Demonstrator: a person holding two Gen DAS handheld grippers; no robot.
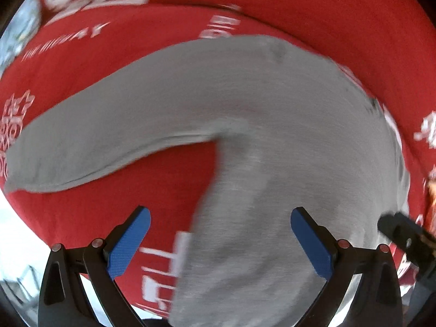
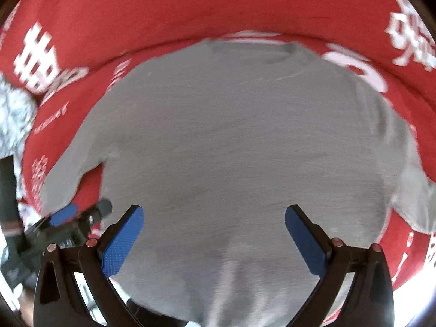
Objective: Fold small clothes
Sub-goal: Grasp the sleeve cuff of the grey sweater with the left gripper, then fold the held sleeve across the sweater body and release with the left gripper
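A small grey long-sleeved shirt (image 2: 239,147) lies flat on a red cloth, collar at the far side. In the left wrist view the grey shirt (image 1: 272,163) shows its left sleeve (image 1: 90,150) stretched out to the left. My left gripper (image 1: 220,214) hovers open over the shirt's lower left side, nothing between its blue pads (image 1: 128,245). My right gripper (image 2: 214,212) hangs open above the shirt's lower middle, also holding nothing. The left gripper (image 2: 79,215) shows at the lower left of the right wrist view. The right gripper's tip (image 1: 400,231) shows at the right edge of the left wrist view.
The red cloth (image 2: 190,8) with white printed characters covers the table on all sides of the shirt. A white-and-grey patterned fabric (image 2: 13,114) lies at the far left. The table's near edge runs just below the shirt's hem.
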